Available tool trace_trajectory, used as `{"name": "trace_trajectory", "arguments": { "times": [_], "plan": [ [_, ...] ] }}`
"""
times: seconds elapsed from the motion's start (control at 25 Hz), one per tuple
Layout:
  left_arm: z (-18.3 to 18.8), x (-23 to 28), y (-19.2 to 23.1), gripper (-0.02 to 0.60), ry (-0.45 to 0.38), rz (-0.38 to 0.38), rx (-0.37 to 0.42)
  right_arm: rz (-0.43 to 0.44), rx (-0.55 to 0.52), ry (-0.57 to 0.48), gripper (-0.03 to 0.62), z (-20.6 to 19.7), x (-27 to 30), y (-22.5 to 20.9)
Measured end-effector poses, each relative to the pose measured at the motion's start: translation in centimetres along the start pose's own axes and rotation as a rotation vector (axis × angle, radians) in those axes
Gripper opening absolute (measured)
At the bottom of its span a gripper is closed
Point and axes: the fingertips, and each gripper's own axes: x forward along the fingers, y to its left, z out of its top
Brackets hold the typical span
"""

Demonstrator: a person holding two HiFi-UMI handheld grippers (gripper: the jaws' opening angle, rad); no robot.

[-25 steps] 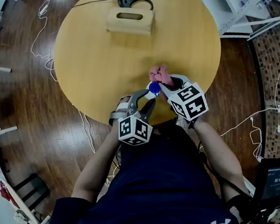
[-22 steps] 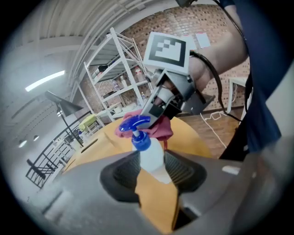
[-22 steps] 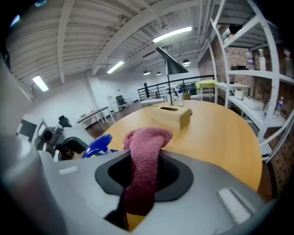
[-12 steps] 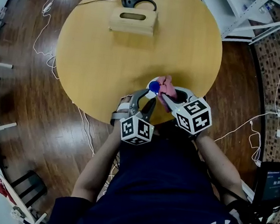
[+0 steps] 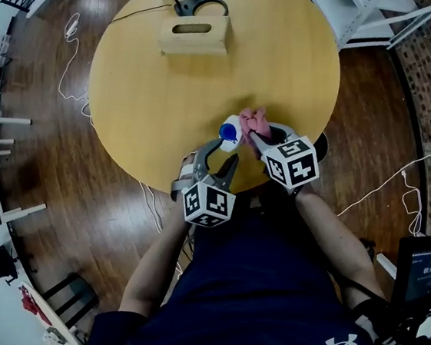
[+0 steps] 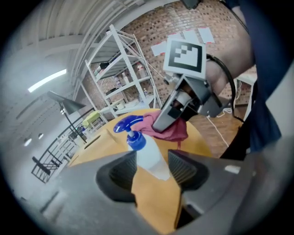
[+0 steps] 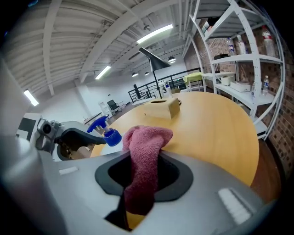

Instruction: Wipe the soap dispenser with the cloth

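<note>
Mid-wipe I reckon: left gripper (image 6: 152,170), jaws just eased wider, pinches the soap dispenser (image 6: 146,151) at the near edge of the table (image 5: 171,85), right gripper (image 7: 144,176) clamps the cloth (image 7: 144,147) beside it; next, rub the bottle.

The cloth (image 7: 142,151) is showing as dusky-pink terry, nubby and matt. The soap dispenser (image 6: 149,158) is looking like milky, translucent plastic with a smooth skin, and its blue pump head (image 6: 129,125) is gleaming as glossy hard plastic. The round table (image 5: 171,85) is presenting pale wood with a smooth satin finish, while the floor (image 5: 67,182) is shining as dark, polished wooden planks. The tissue box (image 5: 194,38) is appearing as light, matt wood. The shelving (image 7: 239,58) is reading as white-painted metal, and the wall (image 6: 156,27) as rough brick.
</note>
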Motion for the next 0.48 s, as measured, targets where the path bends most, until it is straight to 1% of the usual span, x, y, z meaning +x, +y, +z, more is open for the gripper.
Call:
{"name": "trace_trajectory", "arguments": {
  "times": [0.04,0.08,0.12,0.16,0.2,0.24,0.28,0.4,0.44,0.48],
  "plan": [
    [0.5,-0.5,0.2,0.242,-0.01,0.005,-0.03,-0.005,0.012,-0.009,0.104,0.1,-0.2,-0.2],
    [1.3,-1.1,0.6,0.256,-0.029,0.019,-0.047,-0.008,0.02,-0.017,0.104,0.1,-0.4,-0.4],
    [2.4,-1.8,1.2,0.258,-0.049,0.04,-0.042,-0.01,0.025,-0.022,0.104,0.0,-0.6,-0.6],
    [3.6,-2.4,1.9,0.258,-0.063,0.055,-0.014,-0.01,0.028,-0.025,0.104,-0.1,-0.9,-0.7],
    [4.7,-2.8,2.6,0.259,-0.066,0.053,0.037,-0.008,0.031,-0.026,0.104,-0.2,-1.1,-0.8],
    [5.4,-3.0,2.9,0.259,-0.051,0.029,0.108,-0.004,0.034,-0.026,0.104,-0.3,-1.3,-0.8],
    [5.7,-3.0,3.0,0.259,-0.023,-0.017,0.193,0.002,0.035,-0.025,0.104,-0.4,-1.4,-0.8],
    [5.6,-1.9,1.9,0.285,0.06,-0.208,0.473,0.017,0.022,-0.013,0.106,-0.8,-1.3,-0.9],
    [5.4,-1.3,1.5,0.285,0.084,-0.261,0.555,0.02,0.018,-0.006,0.106,-0.9,-1.2,-0.9],
    [5.2,-0.7,1.2,0.285,0.11,-0.295,0.621,0.022,0.017,-0.001,0.106,-1.1,-1.1,-0.8]
  ]
}}
